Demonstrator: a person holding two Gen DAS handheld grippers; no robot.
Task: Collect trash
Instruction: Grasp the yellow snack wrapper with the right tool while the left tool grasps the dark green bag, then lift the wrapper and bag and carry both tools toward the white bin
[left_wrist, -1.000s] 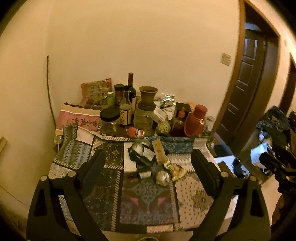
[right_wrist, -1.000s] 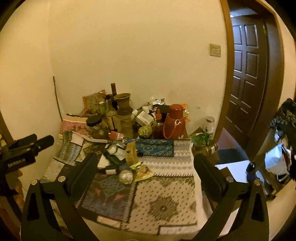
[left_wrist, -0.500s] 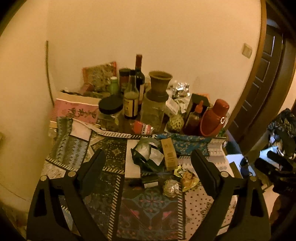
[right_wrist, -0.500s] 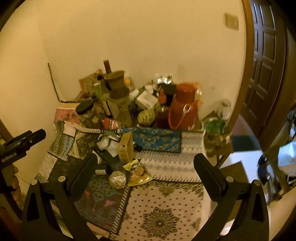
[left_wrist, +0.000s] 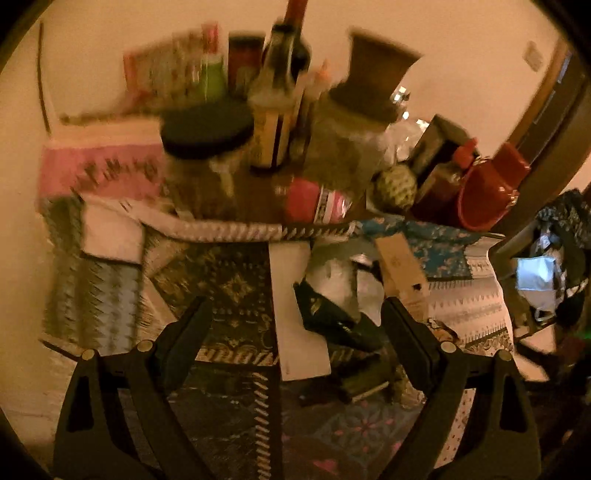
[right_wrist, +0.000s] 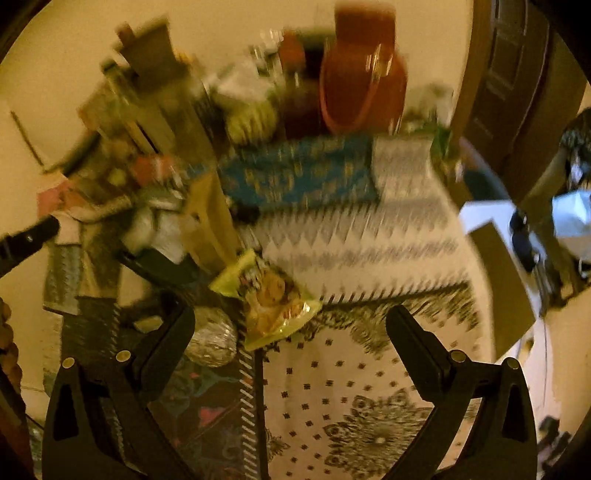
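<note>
Table (right_wrist: 369, 387): 1 foil ball (right_wrist: 212, 341), 1 wrapper (right_wrist: 271, 299)

My counter (right_wrist: 369, 387) wears patchwork patterned cloths. Near its middle lie a yellow snack wrapper (right_wrist: 271, 299), a crumpled foil ball (right_wrist: 212, 341) and a long white paper strip (left_wrist: 299, 314); bottles and jars crowd the far edge.
</note>
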